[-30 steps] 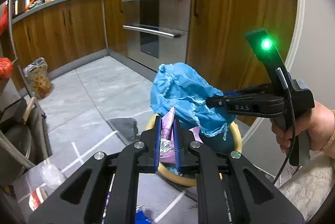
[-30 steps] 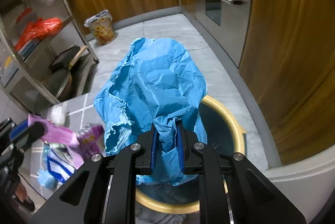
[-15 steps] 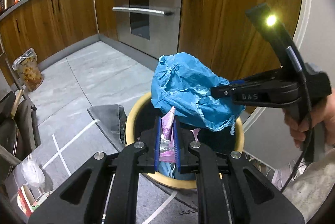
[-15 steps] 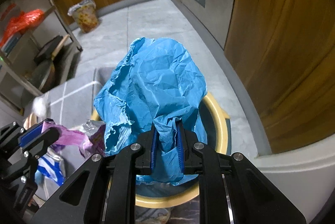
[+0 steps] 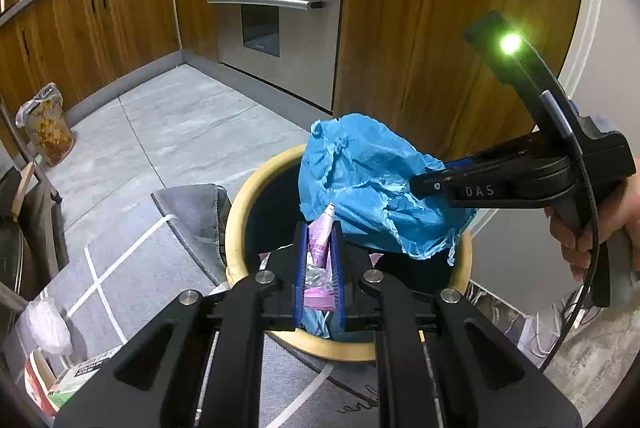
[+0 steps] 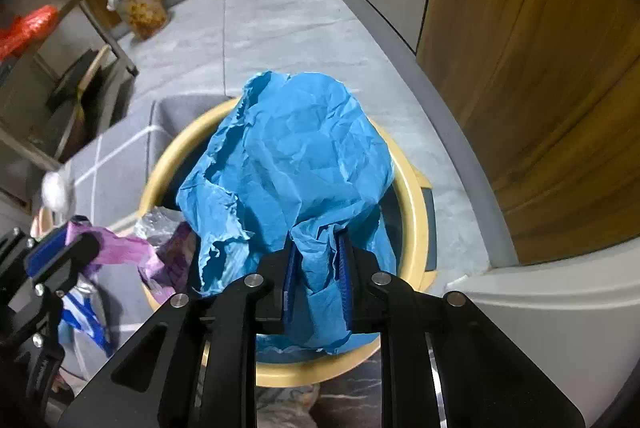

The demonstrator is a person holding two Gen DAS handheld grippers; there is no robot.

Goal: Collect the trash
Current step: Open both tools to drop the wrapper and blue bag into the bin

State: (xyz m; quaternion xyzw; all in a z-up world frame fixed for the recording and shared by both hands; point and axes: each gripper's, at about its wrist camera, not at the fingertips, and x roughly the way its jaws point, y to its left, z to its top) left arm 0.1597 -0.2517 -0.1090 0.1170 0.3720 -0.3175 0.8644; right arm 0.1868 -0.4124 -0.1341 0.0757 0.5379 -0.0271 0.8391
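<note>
- Two pieces of trash are being held over the yellow-rimmed bin (image 5: 236, 228), one by each gripper.
- A purple wrapper (image 5: 320, 248) is being pinched by the left gripper (image 5: 319, 268), its jaws pressed together on it; the wrapper's long axis is running toward 12 o'clock in the left wrist view, its tip over the bin's dark opening.
- A crumpled blue paper (image 6: 296, 156) is being carried by the right gripper (image 6: 318, 268), whose jaws are opening with the paper's lower fold between them; whether the pads are gripping it cannot be told for certain.
- In the right wrist view the paper is being dangled toward 12 o'clock from the fingertips, directly above the bin's mouth, so a plain release is probably all that is being called for.
- The left gripper is being seen at 9 o'clock there, nearer the rim's edge.
</note>
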